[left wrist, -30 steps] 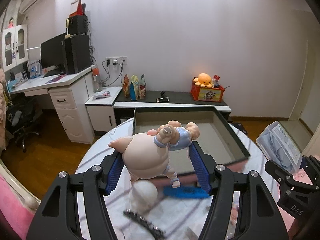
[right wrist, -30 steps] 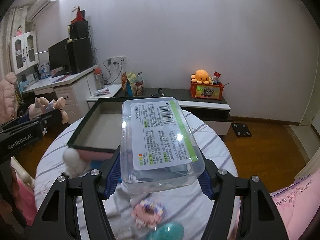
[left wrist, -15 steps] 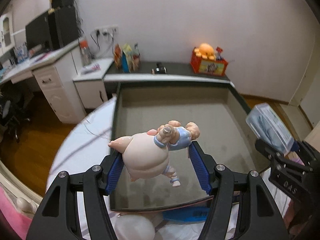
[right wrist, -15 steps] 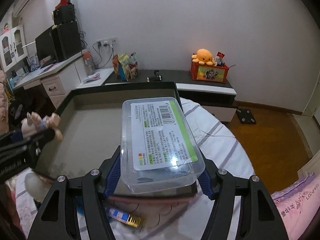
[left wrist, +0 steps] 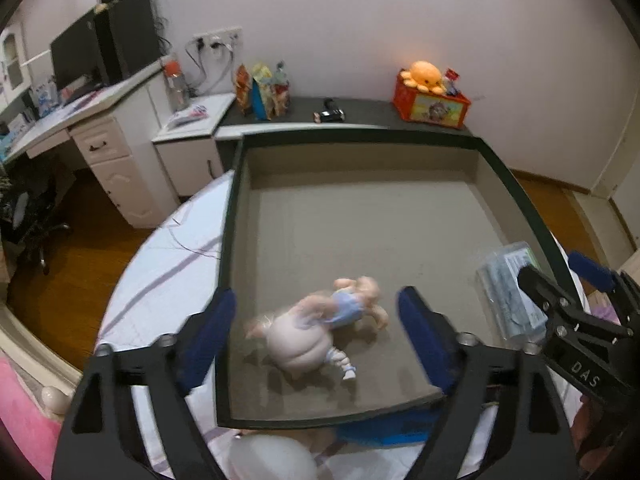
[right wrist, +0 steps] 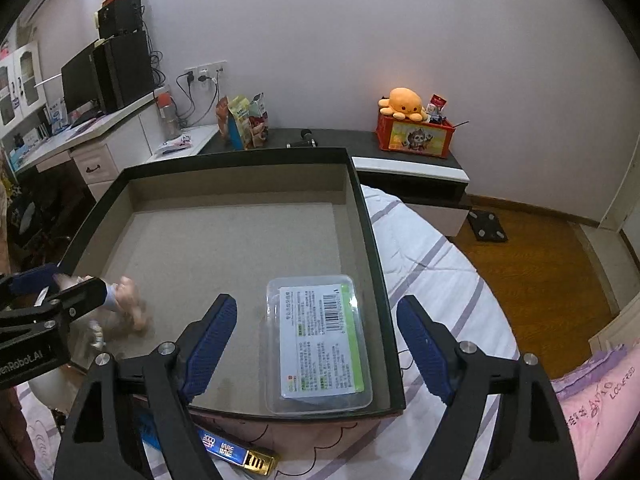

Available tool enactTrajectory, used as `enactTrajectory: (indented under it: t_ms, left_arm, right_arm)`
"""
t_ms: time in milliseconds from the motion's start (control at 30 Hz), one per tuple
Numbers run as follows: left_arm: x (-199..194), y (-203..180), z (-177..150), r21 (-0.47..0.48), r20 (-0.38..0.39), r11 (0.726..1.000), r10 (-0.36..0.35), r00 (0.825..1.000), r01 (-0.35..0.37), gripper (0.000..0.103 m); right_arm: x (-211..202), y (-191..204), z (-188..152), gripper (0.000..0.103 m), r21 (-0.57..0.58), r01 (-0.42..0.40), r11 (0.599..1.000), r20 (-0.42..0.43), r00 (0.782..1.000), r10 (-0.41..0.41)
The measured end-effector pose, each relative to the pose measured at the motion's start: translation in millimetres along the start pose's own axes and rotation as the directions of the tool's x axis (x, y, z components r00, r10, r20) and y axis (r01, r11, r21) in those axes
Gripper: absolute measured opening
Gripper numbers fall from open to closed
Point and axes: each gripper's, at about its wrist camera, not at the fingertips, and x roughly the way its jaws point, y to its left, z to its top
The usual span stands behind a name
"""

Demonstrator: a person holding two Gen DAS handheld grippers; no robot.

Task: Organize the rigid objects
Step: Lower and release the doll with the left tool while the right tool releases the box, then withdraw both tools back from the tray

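Observation:
A pink pig doll in blue clothes lies blurred on the floor of the dark-rimmed tray. My left gripper hangs over it with its jaws opening, both blue pads clear of the doll. In the right wrist view a clear plastic box with a green-edged label lies flat in the tray's near right corner. My right gripper is over it, jaws opening, pads apart from the box. The doll shows at the left of this view, behind the left gripper's fingers.
The tray sits on a round table with a striped cloth. A blue and gold pack and a white round object lie in front of the tray. A low cabinet holds an orange toy box and snack bags.
Both grippers came forward and down over the tray, then their jaws spread. The doll dropped out of the left gripper and the clear box out of the right one, both onto the tray floor.

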Motion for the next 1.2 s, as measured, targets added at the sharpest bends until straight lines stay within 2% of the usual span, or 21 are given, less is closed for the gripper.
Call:
enactTrajectory:
  t_ms: [133,367,600,933,1100,1200]
  left_arm:
    - [-2.3,8.1,0.8,-0.027,0.012,0.999,-0.019,1.000,0.019,0.092]
    - [1.9,15.8,1.0,-0.044,-0.005,0.999,-0.013,1.000,0.013,0.093]
    - [-11.1,13.0,-1.2,-0.037,0.024,0.999,-0.011,1.000,0.012,0.093]
    - [-80.3,10.1,-20.3,-0.042,0.140,0.998,-0.029,0.990,0.036,0.093]
    - [-134.4,6.4,-42.8,-0.027,0.221,0.999,-0.035,0.975,0.042,0.096]
    - [-167.9,4.3,-57.7,-0.027,0.278,0.999,-0.011,0.961,0.019,0.098]
  right_arm:
    - [2.2,2.1,-0.3,0.084,-0.004,0.006,1.000,-0.009,1.000,-0.006]
    - [1.1,2.2,1.3,0.084,-0.001,0.004,1.000,-0.008,1.000,-0.004]
    - [-12.9,2.0,-0.8,0.084,0.005,0.009,1.000,0.012,1.000,-0.009]
    - [-86.7,-4.6,-9.5,0.084,0.021,0.047,0.999,0.113,0.992,-0.049]
    - [-140.4,-2.6,-25.3,0.084,0.022,0.046,0.999,0.185,0.981,-0.049]
    - [-175.0,-1.6,-39.9,0.084,0.020,0.051,0.998,0.227,0.972,-0.054]
